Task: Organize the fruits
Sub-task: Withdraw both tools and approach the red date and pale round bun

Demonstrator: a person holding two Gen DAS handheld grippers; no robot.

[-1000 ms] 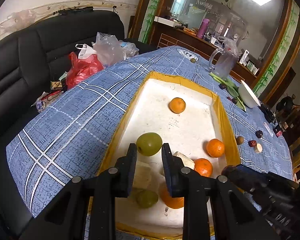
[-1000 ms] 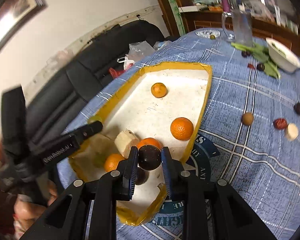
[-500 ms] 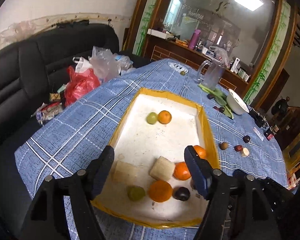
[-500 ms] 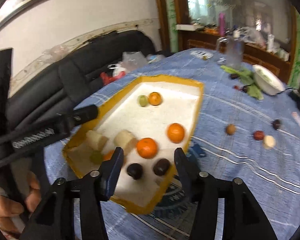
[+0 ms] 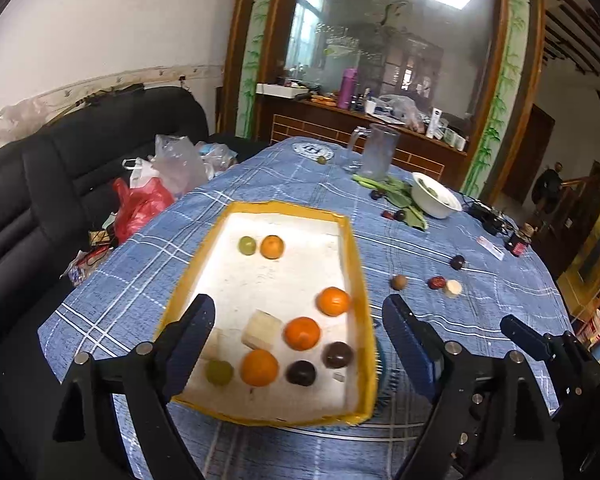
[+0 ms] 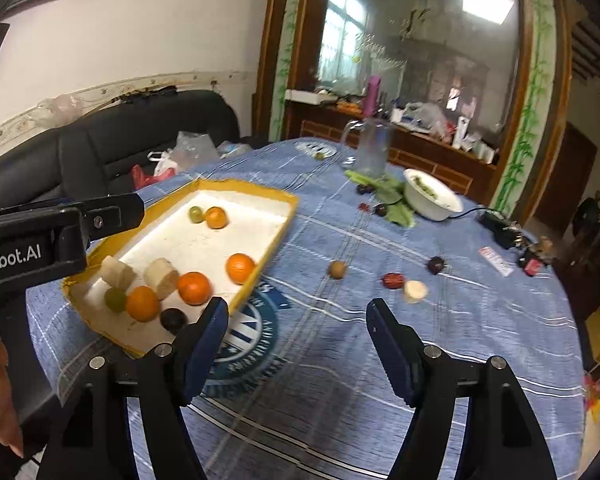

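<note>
A yellow-rimmed white tray (image 5: 362, 292) (image 6: 278, 236) on the blue checked table holds several oranges (image 5: 302, 333), two green fruits (image 5: 246, 245), two dark plums (image 5: 337, 355) and two pale chunks (image 5: 261, 330). My left gripper (image 5: 298, 344) is open and empty, raised above the tray's near end. My right gripper (image 6: 296, 340) is open and empty, above the cloth to the right of the tray. Loose on the cloth lie a brown fruit (image 6: 337, 269), a red date (image 6: 393, 280), a pale piece (image 6: 415, 290) and a dark plum (image 6: 435, 265).
A white bowl (image 6: 432, 196), green leaves (image 6: 396, 200) with small dark fruits and a glass jug (image 6: 370, 148) stand at the far side. A black sofa (image 5: 40, 184) with plastic bags (image 5: 140, 200) lies left. Small items (image 6: 504, 232) sit at the far right edge.
Both grippers let go of their fruit, the left a green one, the right a dark plum, opened wide and pulled back and up from the tray. The right one swung right.
</note>
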